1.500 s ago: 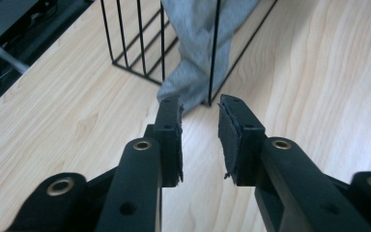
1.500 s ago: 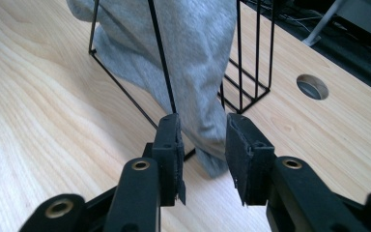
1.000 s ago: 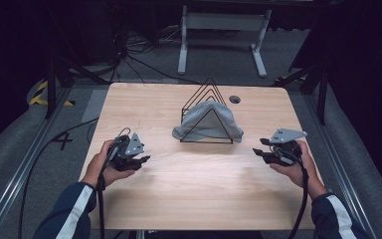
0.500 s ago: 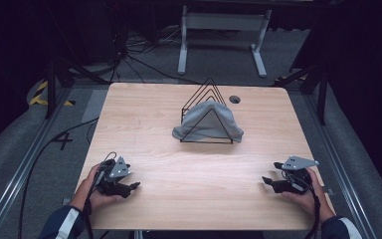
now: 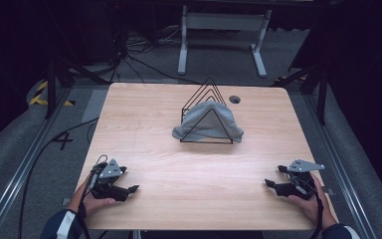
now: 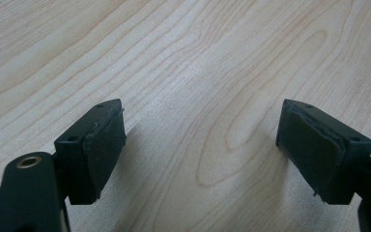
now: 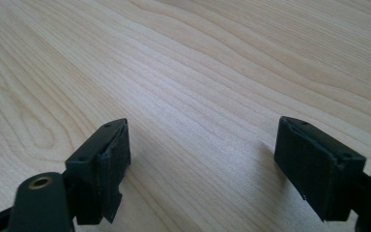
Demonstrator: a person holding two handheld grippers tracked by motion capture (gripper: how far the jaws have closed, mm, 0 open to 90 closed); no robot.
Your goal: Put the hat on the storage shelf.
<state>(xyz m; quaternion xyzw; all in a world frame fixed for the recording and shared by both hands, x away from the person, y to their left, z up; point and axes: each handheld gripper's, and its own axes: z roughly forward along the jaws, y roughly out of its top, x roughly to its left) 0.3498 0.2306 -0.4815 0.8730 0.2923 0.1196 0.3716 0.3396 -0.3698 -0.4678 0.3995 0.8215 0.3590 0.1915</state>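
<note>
left gripper jaws apart, nothing between them; they have just been opening. left gripper view: bare wood between the pads. right gripper the same, jaws wide and just opened, nothing held, wood grain running under them in the right gripper view. both sit low at the near corners of the table, tips pointing inward, well apart from each other. outward and farther up the table: a black wire rack of nested triangles, upright, past the middle. a grey cloth is draped over it, hanging down both sides, its hem spilling onto the wood at the front left. judgement: cloth is light, soft, limp, not fragile; it will sag and may snag on the wire. best pinched at the loose hem or a free corner clear of the rack. the rack looks light and could tip or drag along if the cloth catches. small dark hole in the tabletop just right of the rack.
</note>
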